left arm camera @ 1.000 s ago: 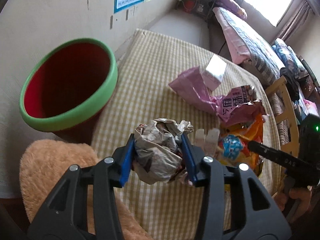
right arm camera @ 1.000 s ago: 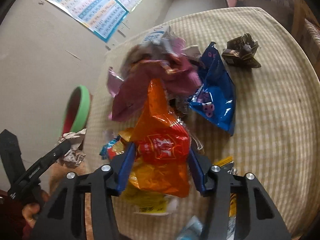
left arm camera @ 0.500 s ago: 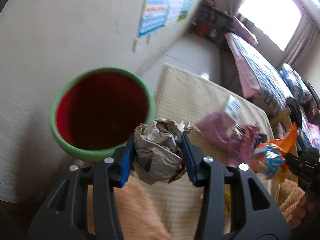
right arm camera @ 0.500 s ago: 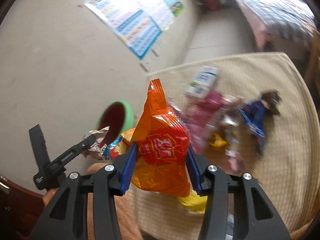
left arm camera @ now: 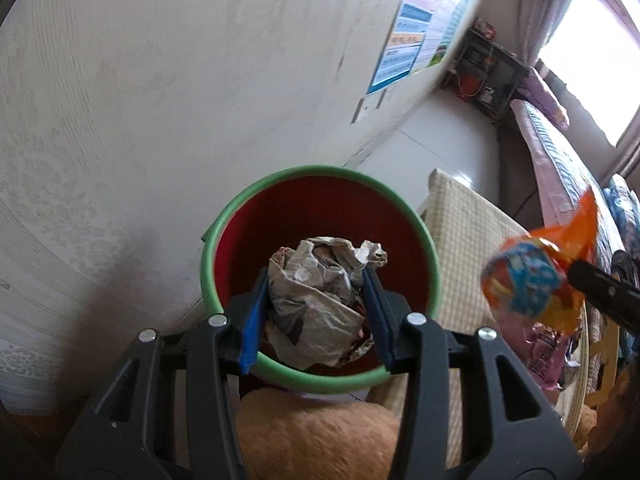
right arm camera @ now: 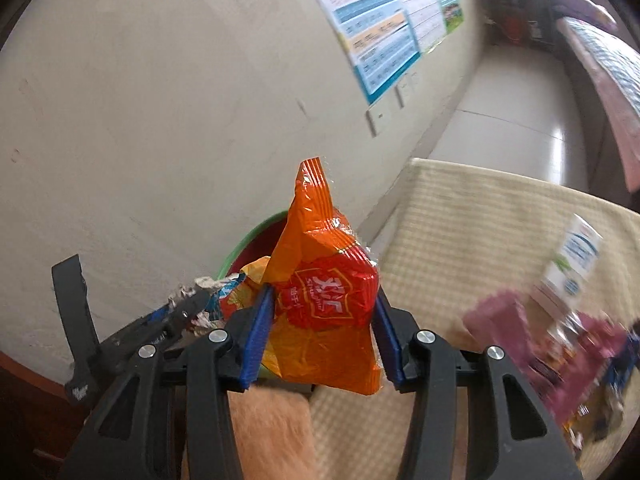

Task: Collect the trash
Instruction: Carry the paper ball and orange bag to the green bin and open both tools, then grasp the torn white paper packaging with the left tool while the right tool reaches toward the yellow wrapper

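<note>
Progress was partial: left gripper pinched the crumpled paper wad directly over the red bin, right gripper clamped the orange snack bag beside it, neither dropped yet; blurred wrappers, probably several, remained on the table.
</note>
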Tool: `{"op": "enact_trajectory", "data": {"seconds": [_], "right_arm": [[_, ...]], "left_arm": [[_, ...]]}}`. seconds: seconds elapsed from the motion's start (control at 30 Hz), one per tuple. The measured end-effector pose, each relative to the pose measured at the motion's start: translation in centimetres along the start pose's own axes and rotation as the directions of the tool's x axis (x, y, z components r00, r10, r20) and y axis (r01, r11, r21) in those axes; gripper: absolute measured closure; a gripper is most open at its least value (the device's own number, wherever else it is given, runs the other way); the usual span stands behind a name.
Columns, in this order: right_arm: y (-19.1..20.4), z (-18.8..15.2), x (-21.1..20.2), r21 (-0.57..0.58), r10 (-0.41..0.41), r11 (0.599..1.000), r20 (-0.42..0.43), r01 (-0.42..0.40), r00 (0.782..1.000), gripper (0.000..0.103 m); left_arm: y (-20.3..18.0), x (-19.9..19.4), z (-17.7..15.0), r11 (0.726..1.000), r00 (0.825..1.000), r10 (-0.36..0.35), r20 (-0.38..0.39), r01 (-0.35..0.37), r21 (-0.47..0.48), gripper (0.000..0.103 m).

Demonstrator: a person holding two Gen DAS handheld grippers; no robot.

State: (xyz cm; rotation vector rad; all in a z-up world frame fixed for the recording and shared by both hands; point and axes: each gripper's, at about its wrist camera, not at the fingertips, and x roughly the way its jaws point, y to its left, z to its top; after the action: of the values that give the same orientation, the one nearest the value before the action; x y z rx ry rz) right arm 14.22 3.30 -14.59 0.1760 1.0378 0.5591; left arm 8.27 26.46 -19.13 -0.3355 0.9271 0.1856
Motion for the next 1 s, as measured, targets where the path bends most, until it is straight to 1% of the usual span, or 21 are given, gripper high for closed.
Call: {"op": "enact_trajectory", "data": {"seconds": [0.1, 0.2, 0.23, 0.33, 0.47, 0.57, 0.63, 0.7, 0.83, 0.93, 1.0], "right_arm": [[1.1, 1.0, 2.0, -0.048, -0.026, 0.999, -0.013, 0.025, 1.000, 0.052], [1.9, 1.3, 2.8, -0.072, -0.044, 0.996, -0.015, 0.043, 0.999, 0.046], [1.9, 1.4, 2.9, -0.067, -0.037, 0.997, -0.015, 0.036, 0.999, 0.044], [2.4, 1.6, 3.0, -0.059, -0.026, 0.998, -0.011, 0.025, 1.000, 0.034], [2.3, 1.4, 1.8, -0.065, -0.023, 0.998, 0.006, 0.023, 1.000, 0.034], [1.7, 0.8, -0.3, -0.062, -0.023, 0.998, 0.033, 0.025, 0.999, 0.034], [0.6, 0.4, -2.0, -0.053, -0.035, 0.998, 0.054, 0.038, 0.998, 0.034], [-0.4, 0.0, -3.8, -0.047, -0.050, 0.997, 0.075, 0.054, 0.996, 0.034], [-3.9, -1.8, -8.3, -0.028, -0.137, 0.989, 0.132, 0.142, 0.982, 0.034], [-6.5, -3.8, -10.8, 0.009, -0.204, 0.979, 0.142, 0.205, 0.969, 0.034], [-8.5, -5.7, -12.1, 0.051, -0.245, 0.969, 0.132, 0.241, 0.960, 0.033]], "left_arm": [[0.7, 0.9, 0.1, 1.000, 1.000, -0.005, -0.019, 0.004, -0.010, 0.056], [1.0, 1.6, 0.1, 1.000, 1.000, -0.009, -0.025, 0.008, -0.028, 0.040], [1.2, 1.7, 0.0, 0.999, 1.000, -0.007, -0.023, 0.007, -0.038, 0.033], [1.6, 1.7, -0.3, 0.998, 1.000, -0.004, -0.019, 0.002, -0.068, 0.029], [1.7, 1.4, -0.6, 0.997, 1.000, -0.003, -0.021, 0.001, -0.081, 0.029], [1.2, 0.9, -0.6, 0.998, 1.000, 0.001, -0.013, -0.002, -0.059, 0.029], [0.5, 0.5, -0.7, 0.999, 1.000, 0.009, -0.006, -0.009, -0.032, 0.029], [-0.4, -0.1, -0.9, 1.000, 1.000, 0.002, 0.000, -0.002, -0.013, 0.029], [-3.2, -1.1, -1.4, 0.998, 0.999, -0.046, 0.004, 0.046, 0.030, 0.026], [-6.2, -1.6, -2.7, 0.991, 0.995, -0.100, -0.019, 0.101, 0.090, 0.026], [-8.4, -1.7, -3.9, 0.980, 0.990, -0.134, -0.048, 0.140, 0.139, 0.026]]}}
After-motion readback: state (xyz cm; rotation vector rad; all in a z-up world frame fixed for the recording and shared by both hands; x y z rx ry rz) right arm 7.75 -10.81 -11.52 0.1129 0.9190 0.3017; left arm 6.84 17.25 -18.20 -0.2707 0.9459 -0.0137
